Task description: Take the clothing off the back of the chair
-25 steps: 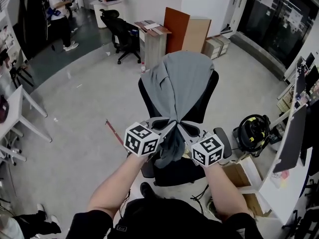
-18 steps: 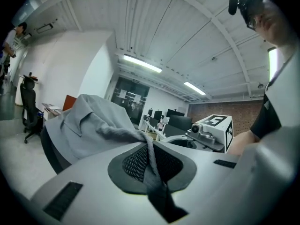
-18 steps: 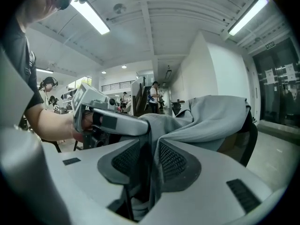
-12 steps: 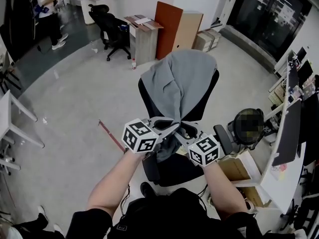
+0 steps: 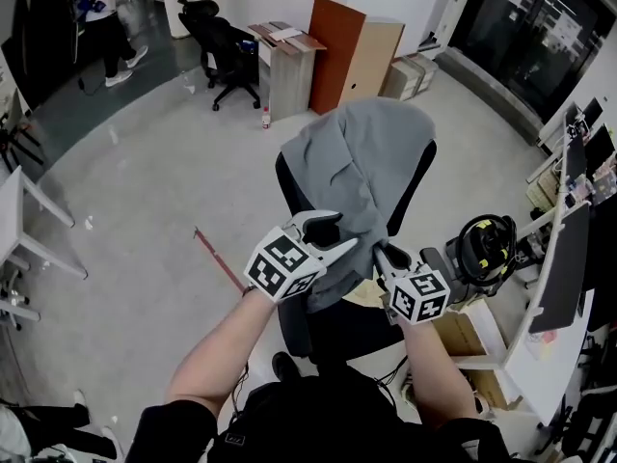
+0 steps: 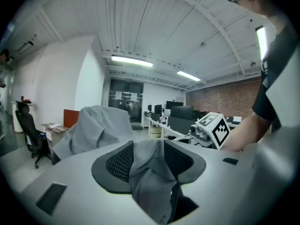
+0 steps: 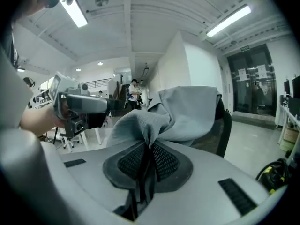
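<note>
A grey garment (image 5: 357, 162) hangs over the back of a black office chair (image 5: 416, 189). My left gripper (image 5: 333, 234) sits at the garment's lower left edge. Its jaws are opening and stand apart, with a fold of the grey cloth (image 6: 151, 172) lying loosely between them. My right gripper (image 5: 383, 257) is lower and to the right. Its jaws are closing and pinch a raised fold of the cloth (image 7: 140, 121) between the pads. In the right gripper view the rest of the garment (image 7: 192, 111) drapes over the chair back behind the fold.
Behind the chair are a second black office chair (image 5: 227, 51), a small desk (image 5: 284, 56) and an orange board (image 5: 337, 51). A steering wheel (image 5: 487, 249) and a long desk (image 5: 569, 278) are close on the right. A white table (image 5: 19, 220) stands at the left. A person (image 5: 101, 8) stands far back.
The left jaws have come apart off the cloth. The right gripper has moved right and down and grips a new fold. The two grippers no longer meet at one point.
</note>
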A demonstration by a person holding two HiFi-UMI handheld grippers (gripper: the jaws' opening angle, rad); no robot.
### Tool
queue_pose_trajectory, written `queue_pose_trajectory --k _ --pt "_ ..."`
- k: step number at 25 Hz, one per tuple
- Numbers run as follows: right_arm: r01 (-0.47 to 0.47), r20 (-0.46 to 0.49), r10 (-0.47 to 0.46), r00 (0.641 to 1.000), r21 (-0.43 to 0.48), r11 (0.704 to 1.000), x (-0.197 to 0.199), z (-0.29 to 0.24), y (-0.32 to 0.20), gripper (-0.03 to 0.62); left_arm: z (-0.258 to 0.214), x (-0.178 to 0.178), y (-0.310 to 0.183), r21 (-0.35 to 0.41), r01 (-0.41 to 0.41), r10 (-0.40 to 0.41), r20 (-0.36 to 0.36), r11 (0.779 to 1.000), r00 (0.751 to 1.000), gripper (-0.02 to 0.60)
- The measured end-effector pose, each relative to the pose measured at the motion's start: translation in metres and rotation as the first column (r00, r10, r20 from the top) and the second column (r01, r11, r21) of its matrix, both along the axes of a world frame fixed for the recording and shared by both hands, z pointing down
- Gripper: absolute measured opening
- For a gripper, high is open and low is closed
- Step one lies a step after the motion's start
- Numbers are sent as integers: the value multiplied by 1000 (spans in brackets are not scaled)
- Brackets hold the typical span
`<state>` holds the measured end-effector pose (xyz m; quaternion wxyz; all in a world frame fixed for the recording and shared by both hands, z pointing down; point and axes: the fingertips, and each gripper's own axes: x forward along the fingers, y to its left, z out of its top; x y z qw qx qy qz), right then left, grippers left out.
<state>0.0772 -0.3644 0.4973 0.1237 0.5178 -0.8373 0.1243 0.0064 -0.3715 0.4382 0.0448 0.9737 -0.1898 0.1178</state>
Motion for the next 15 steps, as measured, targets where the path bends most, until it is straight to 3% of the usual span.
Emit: queue_pose_trajectory --k 3,7,11,15 --pt "-54 35 53 998 7 999 36 -4 -3 43 11 -13 -36 -57 134 -134 5 989 991 232" --pt "-120 57 119 991 17 993 76 -12 -24 43 25 -26 -85 -110 271 -267 50 956 962 278" --pt "-153 61 151 987 38 987 116 -22 -64 43 40 -22 -131 -127 367 -357 91 922 929 302" --pt "-135 38 133 990 74 988 138 -36 -115 44 50 -16 -174 -107 417 -404 125 902 906 319"
